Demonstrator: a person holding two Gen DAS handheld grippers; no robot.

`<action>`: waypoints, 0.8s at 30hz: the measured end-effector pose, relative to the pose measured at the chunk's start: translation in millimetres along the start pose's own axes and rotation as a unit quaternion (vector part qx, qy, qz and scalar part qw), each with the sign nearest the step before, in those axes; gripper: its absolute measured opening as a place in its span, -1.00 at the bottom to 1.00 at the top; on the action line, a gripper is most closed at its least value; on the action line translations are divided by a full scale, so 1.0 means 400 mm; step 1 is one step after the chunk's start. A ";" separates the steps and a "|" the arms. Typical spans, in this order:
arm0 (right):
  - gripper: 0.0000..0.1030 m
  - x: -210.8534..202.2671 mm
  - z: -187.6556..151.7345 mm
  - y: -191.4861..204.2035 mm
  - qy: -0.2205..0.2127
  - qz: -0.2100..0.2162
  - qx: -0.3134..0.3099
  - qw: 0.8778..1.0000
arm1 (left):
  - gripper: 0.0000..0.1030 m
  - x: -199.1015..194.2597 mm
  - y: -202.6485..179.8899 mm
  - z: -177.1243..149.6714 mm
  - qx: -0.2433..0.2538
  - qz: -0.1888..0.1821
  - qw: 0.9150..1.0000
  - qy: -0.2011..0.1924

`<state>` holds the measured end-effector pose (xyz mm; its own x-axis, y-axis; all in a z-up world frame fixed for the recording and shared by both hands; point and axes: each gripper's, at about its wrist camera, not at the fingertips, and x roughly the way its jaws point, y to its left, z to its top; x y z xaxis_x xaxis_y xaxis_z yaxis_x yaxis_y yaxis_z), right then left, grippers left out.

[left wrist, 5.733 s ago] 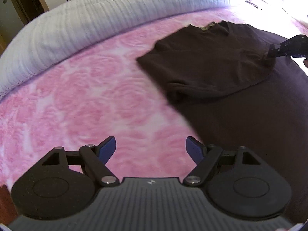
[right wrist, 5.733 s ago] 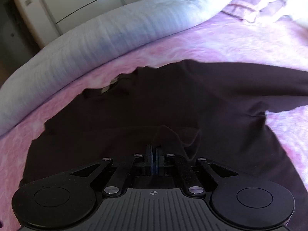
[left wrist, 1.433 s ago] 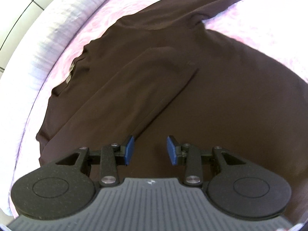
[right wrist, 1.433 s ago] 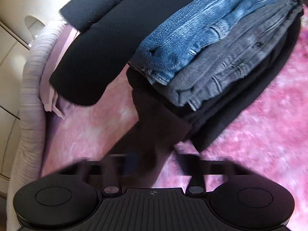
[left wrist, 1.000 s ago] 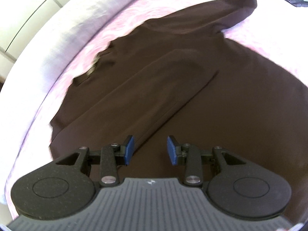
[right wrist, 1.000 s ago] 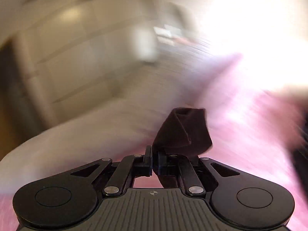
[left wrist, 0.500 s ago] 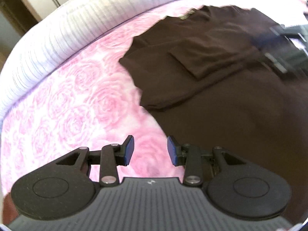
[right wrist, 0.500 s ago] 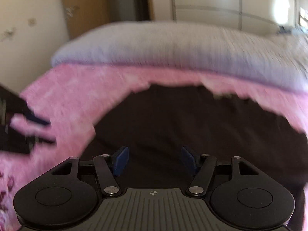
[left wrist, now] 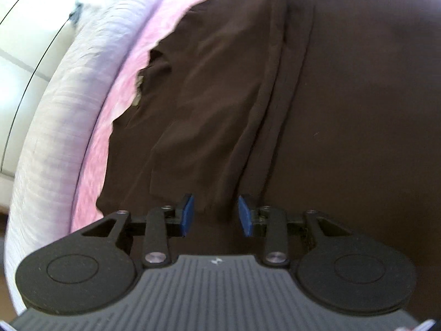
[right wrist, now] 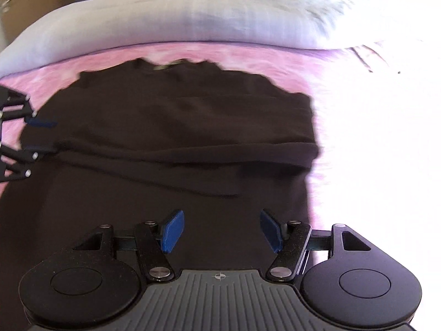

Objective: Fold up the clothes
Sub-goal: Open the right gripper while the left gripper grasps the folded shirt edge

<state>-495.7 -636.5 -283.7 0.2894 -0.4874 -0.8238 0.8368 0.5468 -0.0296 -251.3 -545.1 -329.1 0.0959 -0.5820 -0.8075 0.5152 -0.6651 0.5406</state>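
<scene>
The dark brown long-sleeved top (right wrist: 176, 127) lies spread on the pink rose-patterned bedspread (right wrist: 248, 55), collar toward the far side, where a ridge of pale grey ribbed bedding (right wrist: 179, 13) runs along the bed. Both sleeves are already folded in across the chest, making a long ridge from side to side.

The left gripper (left wrist: 216, 215) comes in at the left side of the top, its jaws just closing, now narrowly apart with a fold of brown cloth between the blue pads (left wrist: 188, 213); I judge they don't press on it yet. The right gripper (right wrist: 220, 230) hovers over the near hem with jaws wide and nothing held.

The risk: if the left jaws close on only the top layer, the folded sleeve could drag out and undo the fold. A lopsided lift, one side ahead of the other, would skew the next crease.

Room looks generous: bare bedspread on the right, very overexposed, and a band of it between collar and grey bedding.
</scene>
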 end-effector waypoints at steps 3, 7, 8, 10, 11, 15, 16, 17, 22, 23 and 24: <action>0.29 0.021 0.019 -0.074 -0.006 -0.015 0.022 1.000 | -0.94 0.039 -0.002 0.011 0.018 -0.012 1.000 0.019; 0.39 0.072 0.049 -0.161 -0.016 -0.030 0.052 0.998 | -0.96 -0.024 0.038 0.003 -0.004 0.022 1.000 -0.008; 0.40 0.085 0.057 -0.182 -0.017 -0.027 0.063 0.998 | -0.97 -0.052 0.056 -0.006 -0.019 0.040 0.999 -0.015; 0.40 0.109 0.072 -0.216 -0.020 -0.021 0.079 0.996 | -0.97 -0.086 0.074 -0.025 -0.034 0.055 0.998 -0.014; 0.40 0.123 0.078 -0.229 -0.023 -0.017 0.080 0.996 | -0.97 -0.087 0.071 -0.036 -0.032 0.048 0.998 -0.004; 0.40 0.164 0.088 -0.257 -0.017 0.001 0.092 0.996 | -0.96 -0.056 0.035 -0.073 0.003 0.009 0.999 0.044; 0.40 0.164 0.087 -0.264 -0.018 0.005 0.100 0.995 | -0.96 -0.046 0.026 -0.081 0.012 0.001 0.998 0.054; 0.40 0.164 0.086 -0.271 -0.019 0.010 0.108 0.994 | -0.96 -0.042 0.025 -0.084 0.013 -0.002 0.998 0.061; 0.40 0.155 0.077 -0.304 -0.019 0.037 0.123 0.992 | -0.80 -0.011 0.037 -0.079 0.007 -0.030 0.992 0.120; 0.40 0.156 0.076 -0.311 -0.019 0.045 0.122 0.991 | -0.73 -0.013 0.045 -0.084 0.000 -0.035 0.991 0.128; 0.40 0.158 0.079 -0.314 -0.022 0.052 0.114 0.992 | -0.70 -0.021 0.055 -0.092 -0.007 -0.039 0.990 0.132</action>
<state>-567.8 -757.6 -314.1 0.3964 -0.4682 -0.7897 0.8830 0.4301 0.1882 -209.4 -537.6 -318.9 0.2741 -0.3841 -0.8817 0.5412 -0.6962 0.4716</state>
